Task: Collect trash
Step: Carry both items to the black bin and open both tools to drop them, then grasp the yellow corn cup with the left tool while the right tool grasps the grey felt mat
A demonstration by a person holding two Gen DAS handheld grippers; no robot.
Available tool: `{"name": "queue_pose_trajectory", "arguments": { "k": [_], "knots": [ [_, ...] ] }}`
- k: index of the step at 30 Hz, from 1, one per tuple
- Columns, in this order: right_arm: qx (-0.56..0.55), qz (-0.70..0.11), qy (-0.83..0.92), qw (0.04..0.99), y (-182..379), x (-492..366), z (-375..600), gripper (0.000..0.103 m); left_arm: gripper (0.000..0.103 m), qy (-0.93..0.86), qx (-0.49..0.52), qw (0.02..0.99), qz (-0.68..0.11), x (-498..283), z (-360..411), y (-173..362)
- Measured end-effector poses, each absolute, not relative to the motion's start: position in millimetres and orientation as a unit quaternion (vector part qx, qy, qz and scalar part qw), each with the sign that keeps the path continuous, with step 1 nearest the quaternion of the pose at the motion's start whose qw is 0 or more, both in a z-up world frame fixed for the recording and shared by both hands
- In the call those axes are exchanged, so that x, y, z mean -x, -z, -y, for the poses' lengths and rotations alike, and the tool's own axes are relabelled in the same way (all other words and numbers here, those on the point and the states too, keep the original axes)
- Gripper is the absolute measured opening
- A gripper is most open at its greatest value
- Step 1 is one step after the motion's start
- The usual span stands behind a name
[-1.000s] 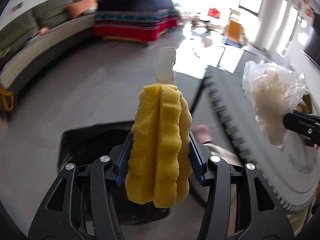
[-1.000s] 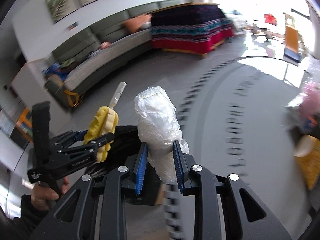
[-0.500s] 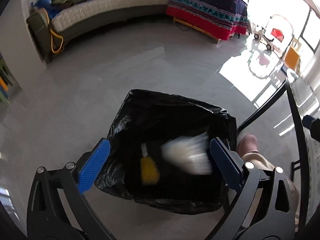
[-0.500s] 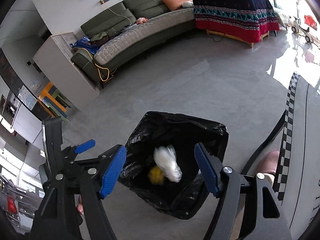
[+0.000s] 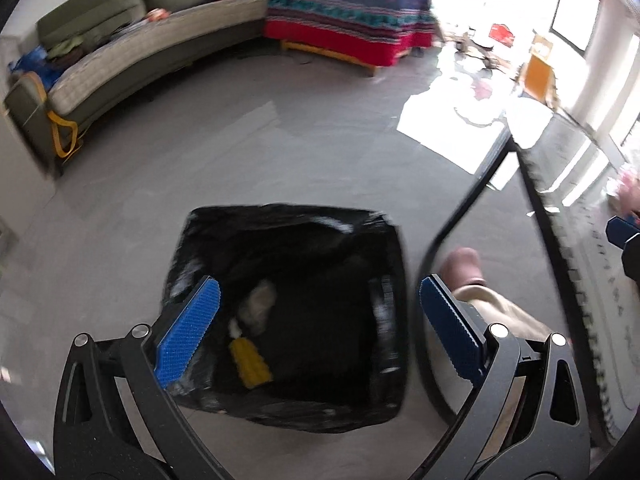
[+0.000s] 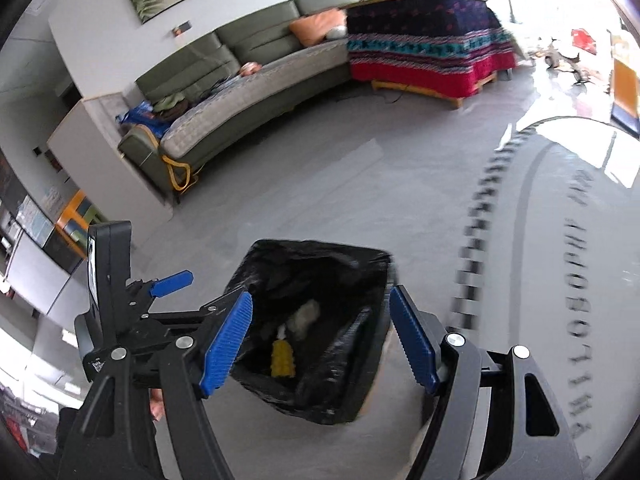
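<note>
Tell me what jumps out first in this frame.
The black-lined trash bin on the grey floor, with a yellow sponge brush and a crumpled clear plastic bag lying inside. Both the left gripper and the right gripper hang open above it, empty.

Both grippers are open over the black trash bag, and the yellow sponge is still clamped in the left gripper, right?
Not quite. The left gripper is open and holds nothing; the yellow sponge lies inside the black trash bag, beside the white plastic wad, as the left wrist view shows. The right gripper is open too.
</note>
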State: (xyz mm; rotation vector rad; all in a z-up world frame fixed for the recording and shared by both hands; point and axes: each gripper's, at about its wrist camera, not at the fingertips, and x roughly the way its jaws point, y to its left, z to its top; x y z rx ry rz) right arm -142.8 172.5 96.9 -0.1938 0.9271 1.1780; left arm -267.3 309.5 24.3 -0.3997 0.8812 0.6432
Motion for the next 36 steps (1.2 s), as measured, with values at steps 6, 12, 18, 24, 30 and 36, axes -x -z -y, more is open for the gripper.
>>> {"name": "queue_pose_trajectory", "arguments": {
  "k": [6,12,18,24,30,36],
  "knots": [
    [0.065,-0.412,-0.491,0.765,-107,118,-105,0.072,0.097,-0.244,0.168,0.863,-0.408,225,-265,-48],
    [0.05,-0.412,-0.423,0.805,-109,90,-25,0.072,0.097,-0.165,0.143,0.883,-0.415,166,-205,-62],
    [0.032,-0.414,-0.341,0.844,-110,56,54,0.072,0.097,-0.091,0.118,0.891,-0.428,108,-148,-63],
    [-0.002,-0.415,-0.281,0.866,-109,23,115,0.072,0.097,-0.031,0.098,0.893,-0.439,58,-92,-64],
    [-0.015,-0.418,-0.245,0.875,-98,-1,152,0.072,0.097,0.015,0.088,0.895,-0.438,14,-46,-63],
    [-0.045,-0.435,-0.236,0.868,-78,-16,178,0.072,0.097,0.044,0.068,0.889,-0.45,-31,-5,-46]
  ]
}}
